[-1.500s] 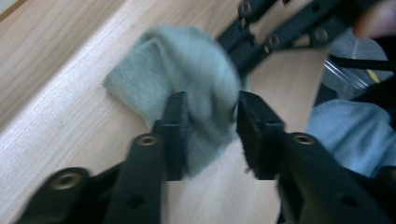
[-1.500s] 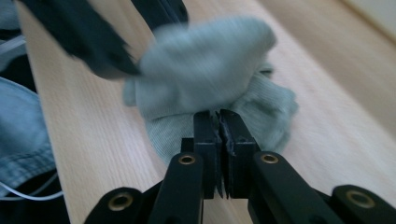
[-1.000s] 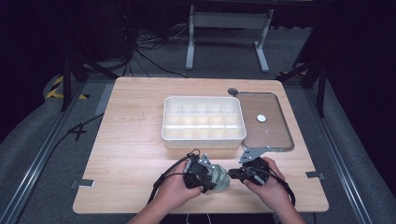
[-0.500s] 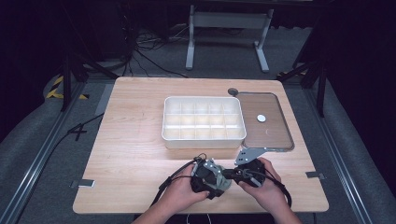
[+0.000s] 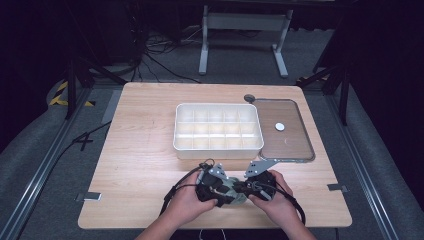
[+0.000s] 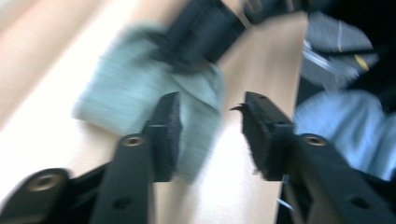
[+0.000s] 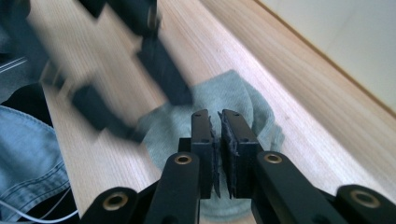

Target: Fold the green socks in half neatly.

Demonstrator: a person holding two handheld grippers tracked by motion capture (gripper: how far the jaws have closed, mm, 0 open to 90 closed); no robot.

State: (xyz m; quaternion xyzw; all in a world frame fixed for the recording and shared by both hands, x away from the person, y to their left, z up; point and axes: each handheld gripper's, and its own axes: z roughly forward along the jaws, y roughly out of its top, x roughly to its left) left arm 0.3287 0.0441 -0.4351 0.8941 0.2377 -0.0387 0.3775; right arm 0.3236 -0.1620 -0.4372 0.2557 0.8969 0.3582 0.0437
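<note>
— Two grippers met at the near edge of the table (image 5: 135,150), over the grey-green cloth (image 5: 234,194). Were you holding it?
— Your right gripper (image 7: 217,122) had its jaws nearly together, pinching a fold of the cloth.
— And the left gripper (image 6: 210,121)?
— Its jaws had just been closing, though a clear gap remained; one pad lay over the cloth's edge, not pressing.

A light wooden table (image 5: 140,150) carries everything. On it lie a white compartment box (image 5: 218,129), a brown-tinted tray (image 5: 295,145) beside it, and a grey-green sock (image 7: 233,100) near the front edge.
</note>
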